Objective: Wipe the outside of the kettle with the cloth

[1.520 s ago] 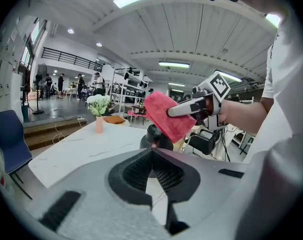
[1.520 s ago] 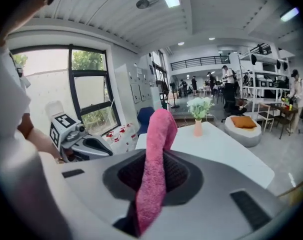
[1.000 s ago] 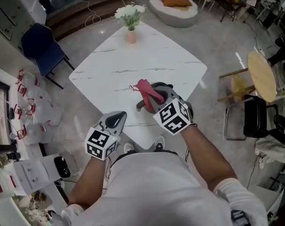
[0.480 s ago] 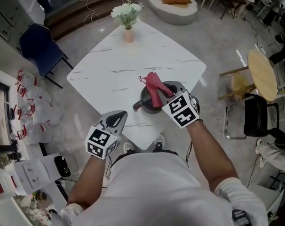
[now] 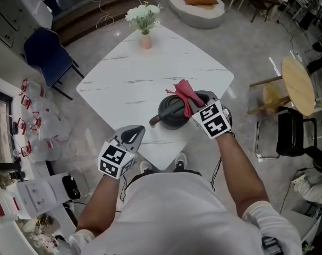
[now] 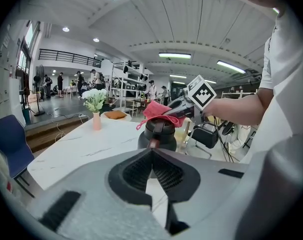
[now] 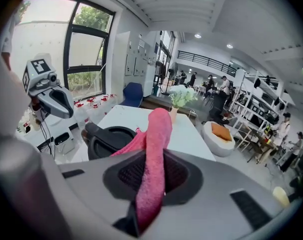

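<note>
A dark kettle [image 5: 173, 112] stands near the front corner of the white marble table [image 5: 129, 73]; the left gripper view has the kettle [image 6: 159, 135] straight ahead. My right gripper [image 5: 199, 101] is shut on a pink cloth [image 5: 186, 93], which drapes over the kettle's right top. In the right gripper view the cloth [image 7: 154, 154] runs up between the jaws, with the kettle [image 7: 110, 139] just beyond at the left. My left gripper [image 5: 133, 134] is shut and empty, off the table's front edge, apart from the kettle; its closed tip [image 6: 152, 150] holds nothing.
A pink vase of white flowers [image 5: 144, 21] stands at the table's far corner. A blue chair [image 5: 48, 52] is at the left, a black chair [image 5: 288, 134] and a round wooden table [image 5: 298, 84] at the right. Bags and boxes [image 5: 33, 126] lie on the floor at the left.
My right gripper has carried the pink cloth rightward across the kettle top, uncovering its lid and handle. The left gripper has stayed where it was.
</note>
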Motion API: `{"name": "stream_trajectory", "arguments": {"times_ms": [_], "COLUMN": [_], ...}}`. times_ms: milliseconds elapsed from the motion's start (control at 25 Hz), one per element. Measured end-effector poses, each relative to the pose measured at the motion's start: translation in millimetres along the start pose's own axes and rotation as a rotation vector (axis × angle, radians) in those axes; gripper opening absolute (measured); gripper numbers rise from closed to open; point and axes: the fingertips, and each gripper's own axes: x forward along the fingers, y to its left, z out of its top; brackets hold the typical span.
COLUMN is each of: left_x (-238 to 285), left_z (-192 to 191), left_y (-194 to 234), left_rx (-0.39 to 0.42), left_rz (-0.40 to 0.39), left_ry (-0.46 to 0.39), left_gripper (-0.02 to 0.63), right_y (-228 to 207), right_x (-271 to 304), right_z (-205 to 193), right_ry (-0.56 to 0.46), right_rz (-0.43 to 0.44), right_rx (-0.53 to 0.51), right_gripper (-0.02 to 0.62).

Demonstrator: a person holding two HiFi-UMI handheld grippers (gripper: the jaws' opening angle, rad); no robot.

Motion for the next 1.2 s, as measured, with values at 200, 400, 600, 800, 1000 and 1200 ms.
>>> {"name": "stream_trajectory", "arguments": {"times_ms": [200, 400, 600, 800, 1000, 1200], "left_x": [1.5, 3.6, 8.1, 24.8, 50.7, 73.2], "left_z": [-0.5, 0.1, 1.9, -6.6, -24.2, -23.0], "left_y": [1.7, 1.6, 4.2, 5.9, -1.3, -8.6], "left_rx": [0.002, 0.004, 0.020, 0.092, 0.250, 0.358], "left_rz": [0.007, 0.006, 0.004, -0.033, -0.084, -0.123], "left_ry": [0.004, 0.001, 0.000, 0.045, 0.142, 0.155], "left_gripper": [0.000, -0.002, 0.020, 0.089, 0.169, 0.204], "right_y": [-18.7, -35.9, -52.7, -49.7, -18.2, 7.3], "right_x": [6.9, 3.5, -26.5, -64.8, -75.4, -84.1], "right_z": [-15.8, -31.6, -26.9, -20.0, -26.7, -34.7], "right_ry": [0.005, 0.035, -0.041, -0.129, -0.171, -0.216], "right_rz": [-0.027, -0.078, -0.159, -0.233, -0.180, -0.117], "right_rx": [0.045, 0.102, 0.177, 0.219, 0.271, 0.303], "right_gripper": [0.063, 0.063, 0.063, 0.063, 0.064, 0.064]}}
